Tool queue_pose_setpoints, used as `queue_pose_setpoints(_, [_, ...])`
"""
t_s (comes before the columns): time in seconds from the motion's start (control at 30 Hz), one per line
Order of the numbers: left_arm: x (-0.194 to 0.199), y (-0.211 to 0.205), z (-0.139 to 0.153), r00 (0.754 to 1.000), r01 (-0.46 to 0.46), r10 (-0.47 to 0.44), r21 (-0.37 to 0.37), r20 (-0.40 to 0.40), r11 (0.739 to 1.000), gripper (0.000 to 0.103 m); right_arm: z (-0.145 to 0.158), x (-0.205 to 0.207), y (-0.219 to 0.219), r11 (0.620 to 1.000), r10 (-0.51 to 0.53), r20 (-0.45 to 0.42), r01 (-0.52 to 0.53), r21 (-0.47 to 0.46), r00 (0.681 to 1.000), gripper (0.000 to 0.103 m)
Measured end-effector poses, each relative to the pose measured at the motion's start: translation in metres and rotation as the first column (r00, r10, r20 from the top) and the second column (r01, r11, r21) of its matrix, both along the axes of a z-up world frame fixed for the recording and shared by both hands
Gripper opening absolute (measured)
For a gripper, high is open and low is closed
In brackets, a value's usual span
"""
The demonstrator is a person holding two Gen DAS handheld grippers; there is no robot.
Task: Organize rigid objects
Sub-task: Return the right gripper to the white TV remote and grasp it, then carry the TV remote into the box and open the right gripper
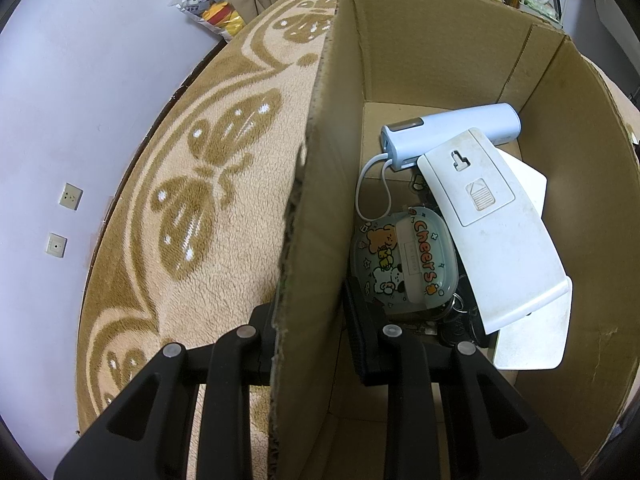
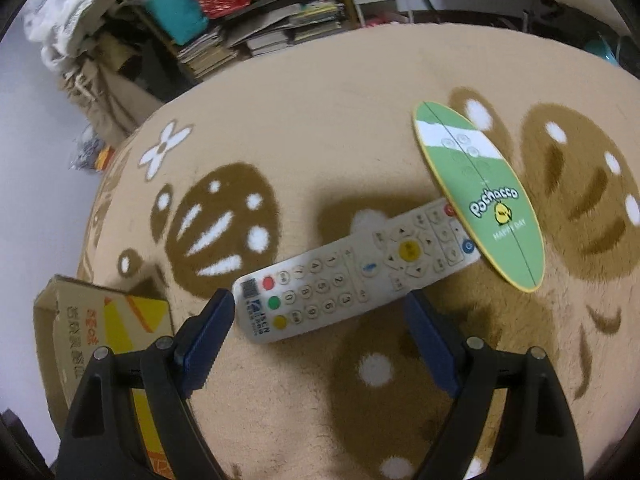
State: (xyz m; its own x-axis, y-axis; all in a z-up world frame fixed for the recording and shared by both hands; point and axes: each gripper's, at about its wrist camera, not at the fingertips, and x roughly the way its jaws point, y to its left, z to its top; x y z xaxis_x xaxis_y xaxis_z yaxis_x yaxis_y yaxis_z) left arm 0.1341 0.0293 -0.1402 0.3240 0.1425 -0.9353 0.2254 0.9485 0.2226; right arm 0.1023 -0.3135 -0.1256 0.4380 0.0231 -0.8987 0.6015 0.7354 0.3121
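Note:
My left gripper is shut on the near wall of an open cardboard box, one finger outside and one inside. In the box lie a light blue power bank with a white cable, a white remote face down, a clear "Cheers" container and some dark keys. My right gripper is open just above a white remote control lying on the carpet, one finger on either side of its near end. A green oval "Pochacco" board overlaps the remote's far end.
A tan carpet with brown butterfly patterns covers the floor. The cardboard box shows at the lower left of the right wrist view. Shelves with books and bags stand at the far edge. A plush-toy bag lies beyond the carpet.

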Motion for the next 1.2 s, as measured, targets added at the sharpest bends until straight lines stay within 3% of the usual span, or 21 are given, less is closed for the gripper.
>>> queue_pose_setpoints(0.37, [0.0, 0.0, 0.0, 1.0, -0.001, 0.001, 0.0, 0.0, 1.0, 0.025, -0.016, 0.012, -0.012, 0.993, -0.099, -0.008, 0.099, 0.067, 0.995, 0.091])
queue_pose_setpoints(0.57, [0.0, 0.0, 0.0, 1.0, 0.0, 0.0, 0.002, 0.0, 1.0, 0.025, -0.017, 0.021, -0.004, 0.995, -0.097, -0.012, 0.097, 0.008, 0.995, 0.093])
queue_pose_setpoints(0.6, [0.0, 0.0, 0.0, 1.0, 0.001, -0.001, 0.002, 0.0, 1.0, 0.025, -0.017, 0.022, -0.002, 0.996, -0.093, -0.001, 0.093, -0.007, 0.996, 0.091])
queue_pose_setpoints(0.67, [0.0, 0.0, 0.0, 1.0, 0.0, 0.0, 0.001, 0.0, 1.0, 0.025, -0.014, 0.026, 0.004, 0.997, -0.058, 0.014, 0.058, -0.05, 0.998, 0.075])
queue_pose_setpoints(0.8, [0.0, 0.0, 0.0, 1.0, 0.001, -0.001, 0.002, 0.0, 1.0, 0.025, -0.014, 0.034, 0.014, 0.994, 0.011, 0.008, -0.01, -0.109, 1.0, 0.063])
queue_pose_setpoints(0.93, [0.0, 0.0, 0.0, 1.0, 0.001, -0.001, 0.003, 0.0, 1.0, 0.025, -0.011, 0.032, 0.016, 0.992, 0.024, 0.001, -0.023, -0.123, 1.0, 0.045])
queue_pose_setpoints(1.07, [0.0, 0.0, 0.0, 1.0, 0.001, -0.001, 0.002, 0.0, 1.0, 0.026, -0.003, 0.023, 0.023, 0.99, 0.066, 0.05, -0.06, -0.124, 0.997, 0.042])
queue_pose_setpoints(1.2, [0.0, 0.0, 0.0, 1.0, 0.001, -0.001, 0.002, 0.001, 1.0, 0.025, 0.01, 0.018, 0.039, 0.977, 0.115, 0.093, -0.095, -0.19, 0.989, 0.042])
